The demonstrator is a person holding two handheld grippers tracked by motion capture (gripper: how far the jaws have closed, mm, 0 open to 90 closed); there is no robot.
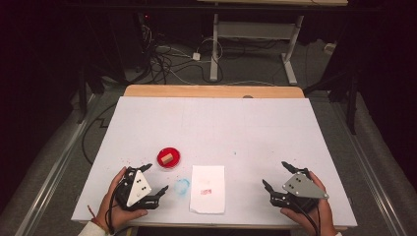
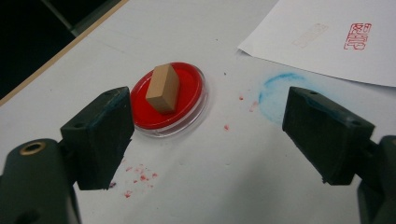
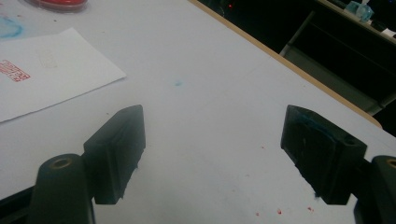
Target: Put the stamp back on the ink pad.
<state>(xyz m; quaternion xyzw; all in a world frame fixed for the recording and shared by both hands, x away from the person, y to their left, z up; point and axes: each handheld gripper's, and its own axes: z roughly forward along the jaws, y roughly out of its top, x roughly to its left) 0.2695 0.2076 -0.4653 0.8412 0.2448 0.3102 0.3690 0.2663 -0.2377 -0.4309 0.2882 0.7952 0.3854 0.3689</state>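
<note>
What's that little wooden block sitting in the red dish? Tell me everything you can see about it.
The wooden block is a small, plain rectangular piece, light tan, with sharp edges and smooth faces. It stands tilted in the red ink of a shallow round red dish with a clear rim, its lower end resting on the ink. Nothing else touches it. The dish sits on the white table, just ahead of the left gripper, whose jaws stand wide open and apart from it.
</note>
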